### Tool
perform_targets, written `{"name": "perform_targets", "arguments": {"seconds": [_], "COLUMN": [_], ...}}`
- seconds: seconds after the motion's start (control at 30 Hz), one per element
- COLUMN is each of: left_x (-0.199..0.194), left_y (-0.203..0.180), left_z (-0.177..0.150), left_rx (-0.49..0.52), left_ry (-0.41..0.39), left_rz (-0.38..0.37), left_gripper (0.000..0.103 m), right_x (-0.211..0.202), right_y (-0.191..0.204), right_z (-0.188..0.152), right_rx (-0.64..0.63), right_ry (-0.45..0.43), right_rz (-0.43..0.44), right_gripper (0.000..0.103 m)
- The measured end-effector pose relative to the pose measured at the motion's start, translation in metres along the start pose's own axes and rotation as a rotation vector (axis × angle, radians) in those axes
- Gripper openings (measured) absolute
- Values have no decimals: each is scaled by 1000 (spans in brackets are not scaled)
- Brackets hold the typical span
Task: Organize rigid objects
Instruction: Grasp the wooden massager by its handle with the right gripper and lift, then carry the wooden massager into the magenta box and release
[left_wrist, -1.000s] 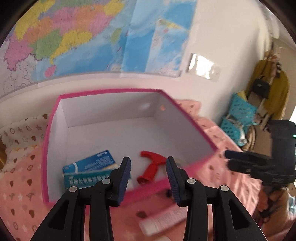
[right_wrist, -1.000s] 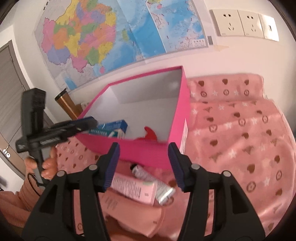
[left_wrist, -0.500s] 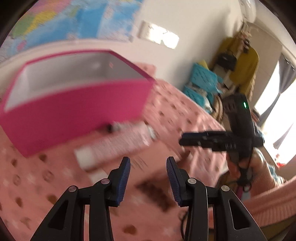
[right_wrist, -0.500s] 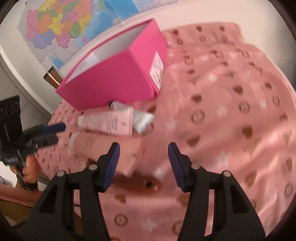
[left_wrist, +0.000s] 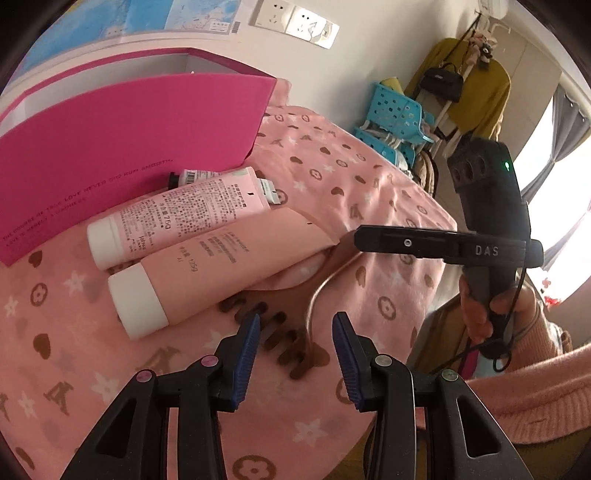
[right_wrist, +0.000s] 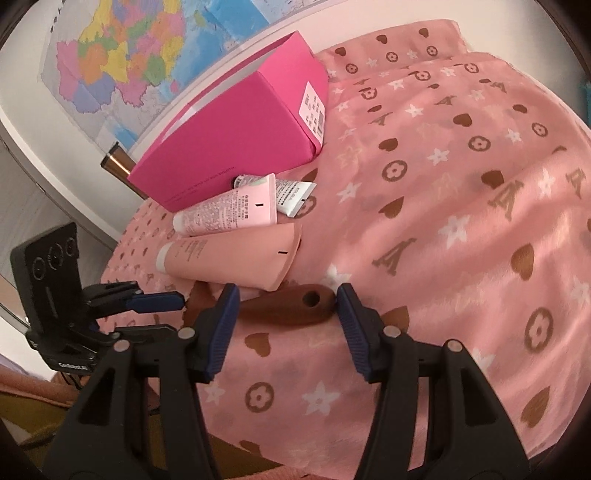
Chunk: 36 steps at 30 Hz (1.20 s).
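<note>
A brown wooden comb lies on the pink patterned blanket, partly under a salmon tube. Its handle with a hole shows between the tips of my right gripper, which is open and not pressing on it. The comb's teeth lie just ahead of my left gripper, also open and holding nothing. Behind are a pink tube, a small white tube and the open pink box; its inside is hidden. Each gripper shows in the other's view: right gripper, left gripper.
A copper-coloured bottle stands left of the box. Maps and wall sockets are behind it. Blue baskets and hanging clothes stand off to the right. The blanket's front edge drops off near a person's pink sleeve.
Both grippers have come down from above the box to low over the blanket in front of it. The views now show the tubes and comb instead of the box's inside. Jaw gaps look unchanged.
</note>
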<state>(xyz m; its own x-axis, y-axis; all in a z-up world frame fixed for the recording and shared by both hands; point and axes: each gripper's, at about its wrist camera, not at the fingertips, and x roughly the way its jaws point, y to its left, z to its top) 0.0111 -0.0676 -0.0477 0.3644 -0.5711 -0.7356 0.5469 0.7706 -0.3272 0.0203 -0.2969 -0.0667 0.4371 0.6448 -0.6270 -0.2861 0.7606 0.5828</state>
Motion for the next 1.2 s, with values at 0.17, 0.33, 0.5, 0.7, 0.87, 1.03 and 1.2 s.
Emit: {"name": "perform_targets", "arguments": {"seconds": [0.17,0.33,0.5,0.7,0.87,1.03,1.2], "left_x": [1,2,7,7,6,-4,-18], "left_y": [4,5,2,3,-2,-4,-6], "left_z": [-1,-3,-5,-5,-6,-4,-1], "left_rx": [-17,-25,-22,-31,-20,-37,-40], "left_ry": [1,9,20,16,12,-14,-49], "left_rz": [19,21,40,40,56,23,13], "left_gripper": [42,42,42,43,46,52,53], "right_x": [-11,-16,5,8,0,-8,-20], "right_y": [-8,4,17,25,33,51,67], "right_z": [-2,1,7,11,19,32,47], "right_rx": [89,65,27,17,19,-8,-42], "right_ry": [-68,-115,-72,-72,-70,-78,-103], "right_rz": [125,254,201,208,263,309,353], "right_gripper": [58,58,34,23,20,20,20]}}
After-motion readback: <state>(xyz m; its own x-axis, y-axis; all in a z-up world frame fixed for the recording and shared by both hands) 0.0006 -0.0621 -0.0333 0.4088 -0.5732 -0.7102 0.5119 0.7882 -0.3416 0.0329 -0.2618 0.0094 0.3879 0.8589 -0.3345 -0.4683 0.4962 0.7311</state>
